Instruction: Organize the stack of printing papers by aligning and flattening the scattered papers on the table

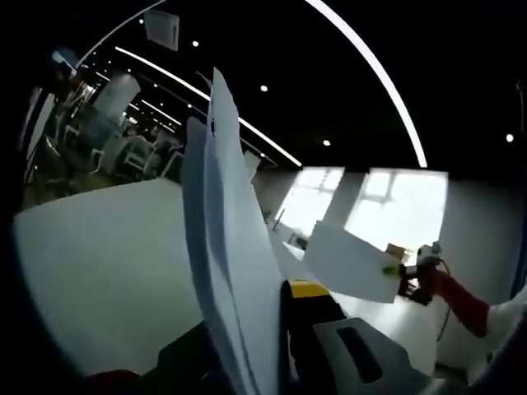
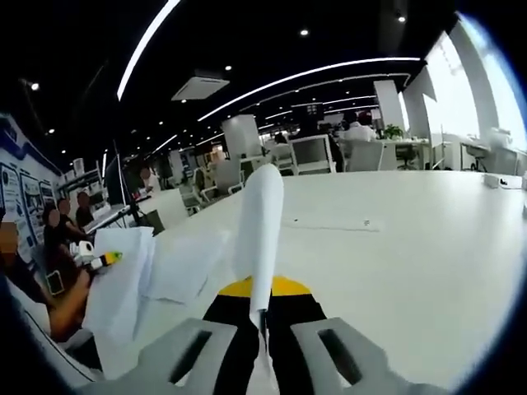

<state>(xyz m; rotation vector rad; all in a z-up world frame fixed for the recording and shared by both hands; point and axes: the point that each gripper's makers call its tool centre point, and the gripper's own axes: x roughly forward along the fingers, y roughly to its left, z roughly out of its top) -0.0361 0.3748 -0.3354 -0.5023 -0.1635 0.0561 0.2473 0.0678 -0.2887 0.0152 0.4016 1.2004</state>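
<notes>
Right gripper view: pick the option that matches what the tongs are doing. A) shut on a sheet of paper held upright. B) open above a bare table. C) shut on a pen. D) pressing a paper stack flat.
A: the right tongs are closed on a white sheet of paper, which stands on edge above the white table.

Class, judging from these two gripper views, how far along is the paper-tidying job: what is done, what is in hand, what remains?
Done: nothing looks stacked yet.

In hand: the left gripper holds several sheets upright, while the right gripper pinches a curled sheet off the white table.

Left: loose papers lie unaligned on the table; everything remains to be squared and flattened into one pile.
</notes>
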